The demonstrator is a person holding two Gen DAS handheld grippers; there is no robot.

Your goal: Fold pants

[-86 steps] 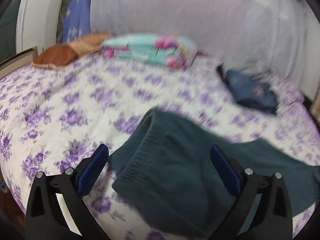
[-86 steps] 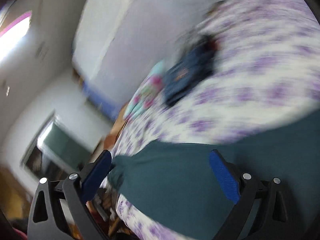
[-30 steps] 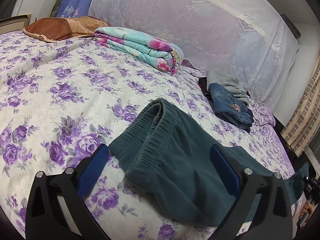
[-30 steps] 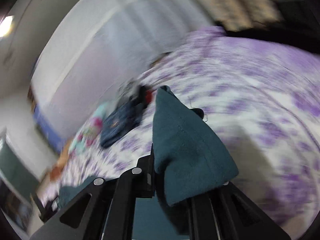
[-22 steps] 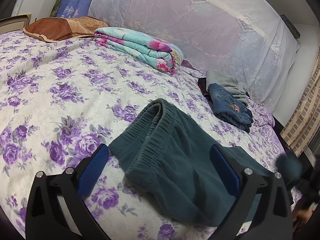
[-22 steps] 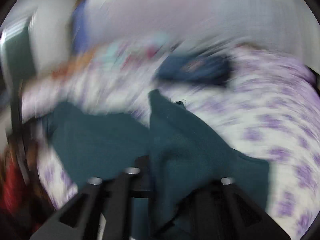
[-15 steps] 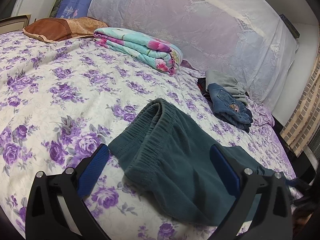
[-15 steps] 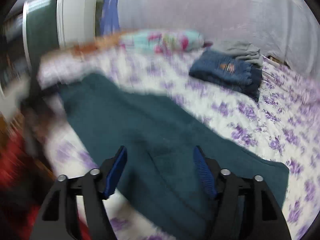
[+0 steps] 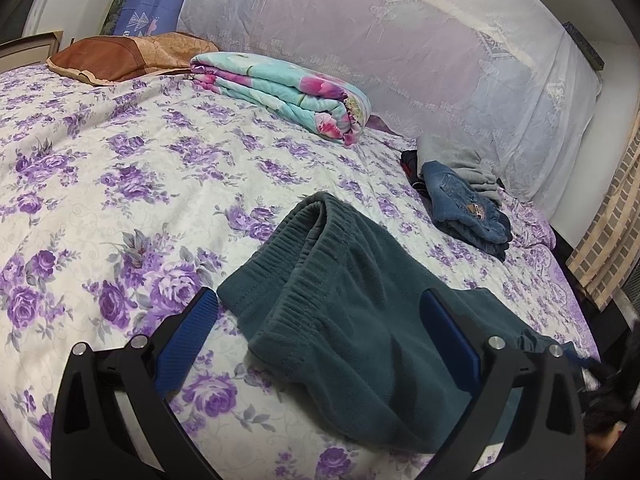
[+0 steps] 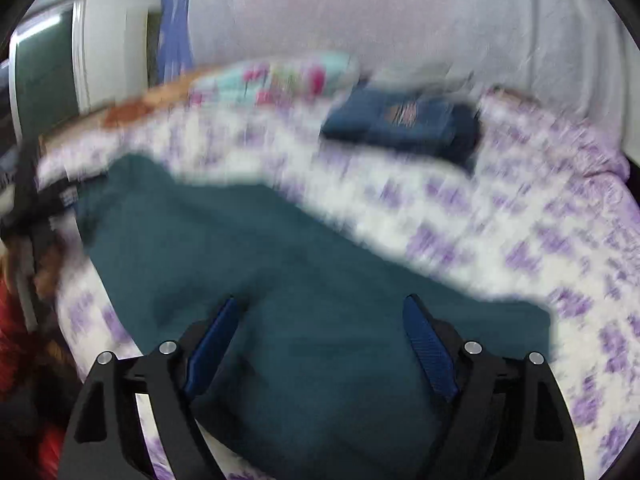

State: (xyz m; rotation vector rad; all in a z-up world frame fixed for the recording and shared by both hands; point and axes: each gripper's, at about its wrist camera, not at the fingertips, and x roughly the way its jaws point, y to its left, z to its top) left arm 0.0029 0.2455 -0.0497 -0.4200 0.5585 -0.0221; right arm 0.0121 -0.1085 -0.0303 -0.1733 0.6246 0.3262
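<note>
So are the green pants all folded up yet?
Not fully. The green pants are doubled over lengthwise, waistband layers stacked, but still lie long across the bed.

no text, number or brand can be read anywhere in either view. the folded jeans (image 9: 466, 210) near the far right edge of the bed (image 9: 120, 184) carry a small brown patch, perhaps a maker's label, but it is too small in one view and too blurred in the other.

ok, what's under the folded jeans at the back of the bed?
The folded jeans lie on a dark garment with red showing, beside grey cloth, all on the floral bedspread. The rest of that dark garment is covered.
</note>
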